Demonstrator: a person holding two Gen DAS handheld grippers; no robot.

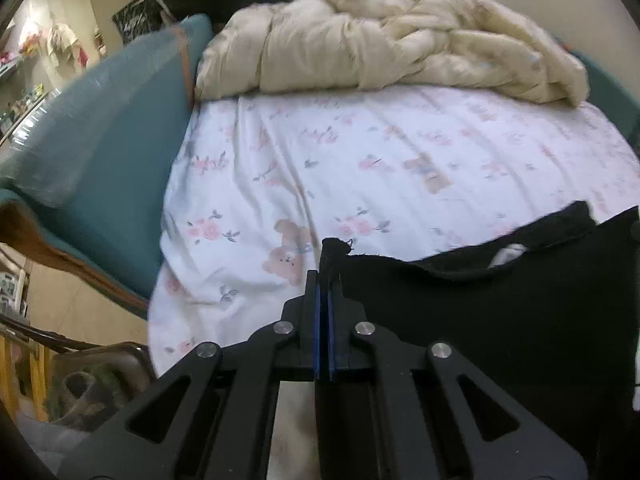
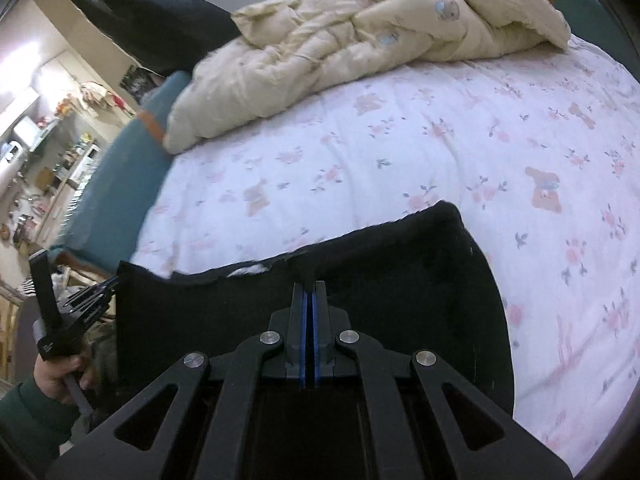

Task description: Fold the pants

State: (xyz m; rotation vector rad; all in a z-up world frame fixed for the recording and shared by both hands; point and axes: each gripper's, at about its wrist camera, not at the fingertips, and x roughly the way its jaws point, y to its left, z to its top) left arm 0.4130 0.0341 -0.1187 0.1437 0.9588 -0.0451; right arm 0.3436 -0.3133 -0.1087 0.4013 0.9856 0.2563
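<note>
One bed [image 1: 400,152] fills most of both views, covered by a white sheet [image 2: 400,152] printed with pink flowers and small bears. A teal padded bed frame [image 1: 112,152] with a brown wooden edge runs along its left side. At the far end of the bed lies a crumpled cream quilt [image 1: 400,40], bunched in thick folds on the sheet.

Next in size are the black pants [image 2: 400,280], held up over the near edge of the bed. Their upper edge stretches between the two grippers, sagging a little in the middle, where a white label [image 1: 508,256] shows inside the opening. The rest of the cloth hangs down below the grippers, and its right part in the right wrist view lies against the sheet.

The left gripper [image 1: 325,276] has its fingers pressed together on a corner of the pants' upper edge; a small tuft of black cloth sticks out past the tips. The right gripper [image 2: 309,292] likewise has its fingers closed tight, pinching the upper edge of the pants further along.

In the right wrist view a hand [image 2: 56,372] with a dark green sleeve [image 2: 32,420] grips the handle of the left gripper, at the left end of the cloth.
</note>
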